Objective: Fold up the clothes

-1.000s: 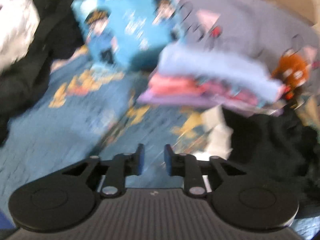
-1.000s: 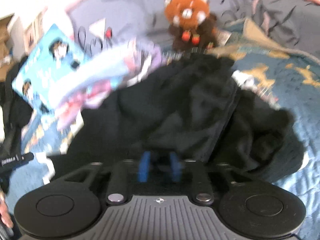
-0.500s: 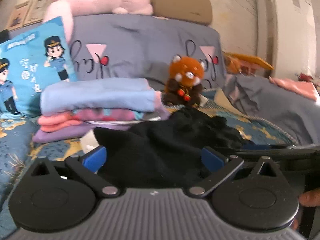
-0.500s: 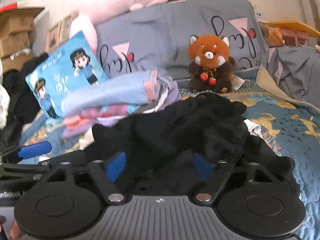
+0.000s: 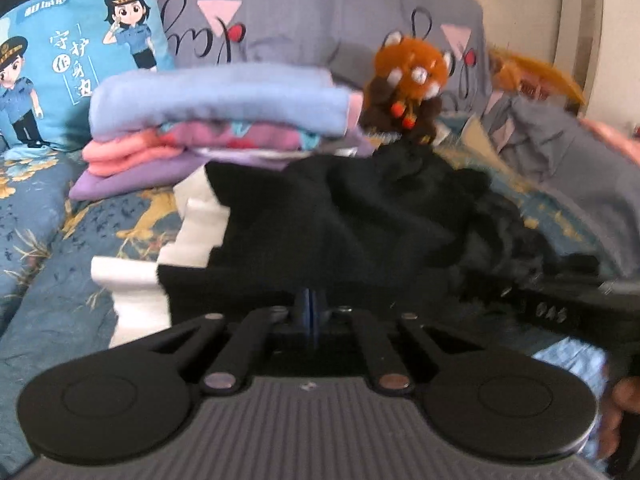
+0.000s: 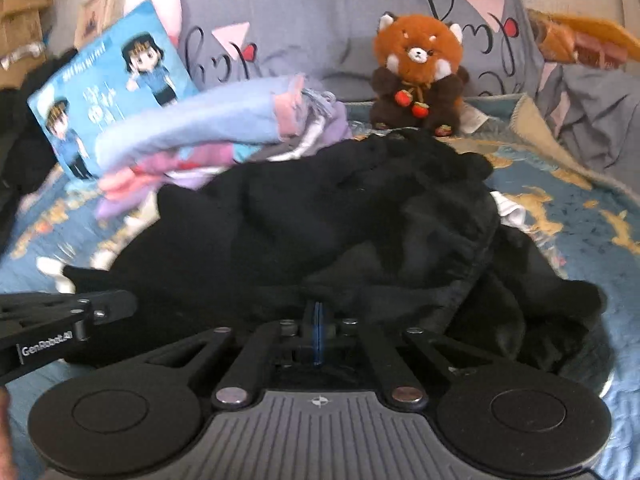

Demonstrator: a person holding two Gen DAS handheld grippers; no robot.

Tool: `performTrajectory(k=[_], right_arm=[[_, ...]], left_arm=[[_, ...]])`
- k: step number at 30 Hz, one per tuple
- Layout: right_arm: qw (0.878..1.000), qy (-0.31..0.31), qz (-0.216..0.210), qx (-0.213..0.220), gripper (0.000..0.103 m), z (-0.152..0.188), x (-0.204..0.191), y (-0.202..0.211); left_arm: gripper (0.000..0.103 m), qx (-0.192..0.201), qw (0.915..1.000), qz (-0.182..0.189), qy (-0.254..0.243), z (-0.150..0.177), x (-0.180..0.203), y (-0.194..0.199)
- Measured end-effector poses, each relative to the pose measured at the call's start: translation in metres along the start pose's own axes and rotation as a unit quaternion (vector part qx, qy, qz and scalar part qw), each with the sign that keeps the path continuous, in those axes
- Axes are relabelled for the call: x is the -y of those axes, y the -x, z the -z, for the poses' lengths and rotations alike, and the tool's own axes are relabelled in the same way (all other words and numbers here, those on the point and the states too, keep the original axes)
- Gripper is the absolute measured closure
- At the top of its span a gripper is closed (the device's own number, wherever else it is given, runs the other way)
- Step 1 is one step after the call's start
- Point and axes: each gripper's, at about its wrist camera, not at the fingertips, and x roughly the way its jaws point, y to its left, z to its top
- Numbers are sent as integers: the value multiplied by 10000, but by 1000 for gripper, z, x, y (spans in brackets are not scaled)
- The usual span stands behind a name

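Left wrist: left gripper (image 5: pixel 310 306) angled down, fingers pinching black garment (image 5: pixel 340 216).

Both wrist views low, close, bedhead-facing

One black garment (image 6: pixel 360 216) crumpled on the bed, w/ a bit of white cloth (image 5: pixel 188 240) poking out beside it. One stack of folded clothes (image 5: pixel 216 120), approx. four or five layers; can't split them cleanly. One red panda plush (image 6: pixel 418 72). One blue cartoon cushion (image 5: pixel 76 48) w/ two uniformed figures printed on it. Two grippers: left gripper (image 5: pixel 309 312), right gripper (image 6: pixel 318 328).
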Motion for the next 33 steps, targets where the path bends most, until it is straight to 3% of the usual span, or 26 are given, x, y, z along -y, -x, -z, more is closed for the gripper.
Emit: performTrajectory(k=[3, 7, 10, 14, 16, 21, 23, 28, 29, 30, 31, 33], right_arm=[[9999, -137, 74, 4, 103, 3, 15, -1], [9982, -6, 607, 7, 103, 3, 33, 3], [9965, -282, 788, -38, 103, 1, 54, 6], [9882, -43, 1525, -165, 103, 0, 66, 4], [9883, -283, 1489, -166, 103, 0, 81, 5], [9829, -270, 1820, -86, 103, -3, 93, 3], [9802, -355, 1948, -29, 102, -6, 101, 5], [9546, -840, 2836, 347, 81, -15, 128, 30], [9502, -1063, 2888, 497, 70, -17, 134, 39], [9478, -1329, 2821, 667, 57, -18, 140, 48], [9487, -1643, 2567, 837, 51, -19, 145, 56], [9546, -2397, 1448, 1010, 30, -16, 157, 63]], left_arm=[[102, -24, 9997, -158, -196, 8, -4, -6], [100, -39, 9981, -392, -478, 11, -7, -5], [100, -87, 9985, -441, -313, 10, -19, -1], [100, -97, 9976, -607, -313, 9, -26, 4], [100, -79, 9967, -726, -350, 10, -27, 7], [98, 40, 9907, -1349, -195, 4, -42, 12], [96, 64, 9872, -1578, 209, 0, -61, 15], [96, 345, 9753, -1803, 1229, -13, -106, 33], [94, 437, 9735, -1833, 1294, -15, -109, 36], [94, 525, 9730, -1824, 1316, -16, -109, 39], [91, 621, 9736, -1775, 1293, -18, -108, 41], [88, 774, 9768, -1683, 1078, -20, -99, 43]])
